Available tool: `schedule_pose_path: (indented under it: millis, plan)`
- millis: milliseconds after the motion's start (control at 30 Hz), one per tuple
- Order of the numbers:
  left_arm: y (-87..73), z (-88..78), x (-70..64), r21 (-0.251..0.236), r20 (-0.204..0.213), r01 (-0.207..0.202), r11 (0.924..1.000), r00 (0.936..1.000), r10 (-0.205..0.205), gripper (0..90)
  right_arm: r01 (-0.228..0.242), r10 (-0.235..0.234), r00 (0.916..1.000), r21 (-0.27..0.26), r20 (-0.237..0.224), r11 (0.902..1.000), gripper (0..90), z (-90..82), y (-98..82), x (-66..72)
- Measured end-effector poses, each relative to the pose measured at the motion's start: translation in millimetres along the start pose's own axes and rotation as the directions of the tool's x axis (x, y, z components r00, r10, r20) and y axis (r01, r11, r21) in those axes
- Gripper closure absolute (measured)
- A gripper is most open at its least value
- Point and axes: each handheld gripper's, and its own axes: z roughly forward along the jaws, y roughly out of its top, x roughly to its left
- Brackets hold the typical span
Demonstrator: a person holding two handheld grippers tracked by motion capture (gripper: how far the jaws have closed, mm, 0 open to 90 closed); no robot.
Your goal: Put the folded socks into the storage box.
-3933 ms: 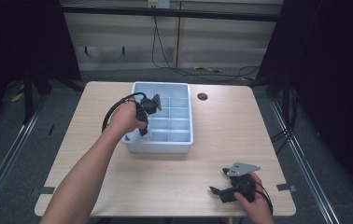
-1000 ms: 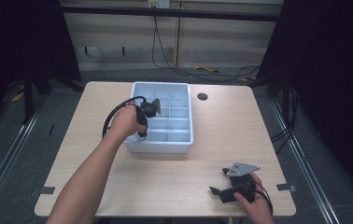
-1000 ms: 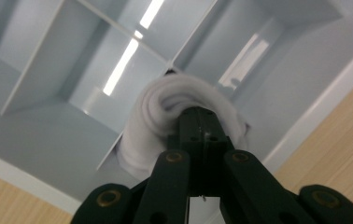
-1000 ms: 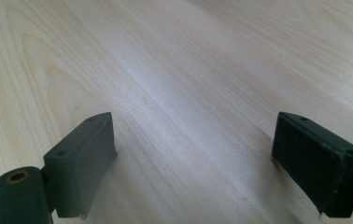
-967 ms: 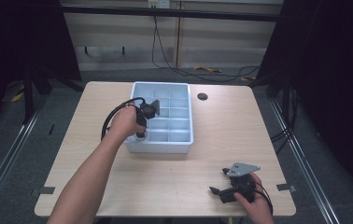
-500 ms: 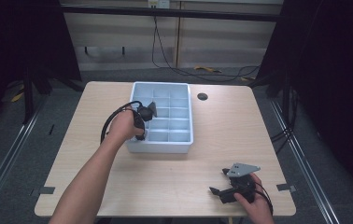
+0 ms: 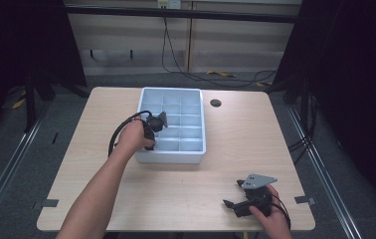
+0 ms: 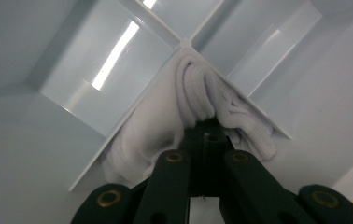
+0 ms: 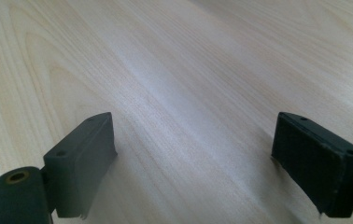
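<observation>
A pale blue divided tray stands on the wooden table. My left gripper reaches down into a compartment at the tray's near left. In the left gripper view its jaws stand together, shut on a bunched white cloth that lies in a corner between the tray's dividers. My right gripper rests near the table's front right edge, held by a hand. Its jaws stand wide apart over bare wood with nothing between them.
A dark round hole sits in the table top just right of the tray's far end. Cables lie on the floor behind the table. Black frames and curtains stand at both sides.
The left hand has drawn slightly toward the near end of the tray. The right hand and gripper have kept still.
</observation>
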Motion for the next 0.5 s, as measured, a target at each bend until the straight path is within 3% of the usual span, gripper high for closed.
schedule_pose_path:
  millis: [300,467,500]
  plan:
    - [-3.6,-16.3,1.8,-0.015,0.006,-0.021,0.9997,0.9998,0.021,89.7,-0.001,0.001,1.0,0.0,0.0,1.0,12.7,0.0,0.1,0.0]
    - [-3.6,-29.9,-0.5,-0.032,-0.008,-0.022,0.9992,0.9997,0.022,80.3,0.0,0.0,1.0,-0.001,0.001,1.0,12.7,-0.1,0.0,0.2]
    - [-4.3,-37.8,-1.6,-0.051,-0.014,-0.022,0.9985,0.9997,0.022,74.3,-0.001,0.001,1.0,-0.001,0.002,1.0,12.7,-0.1,0.0,0.2]
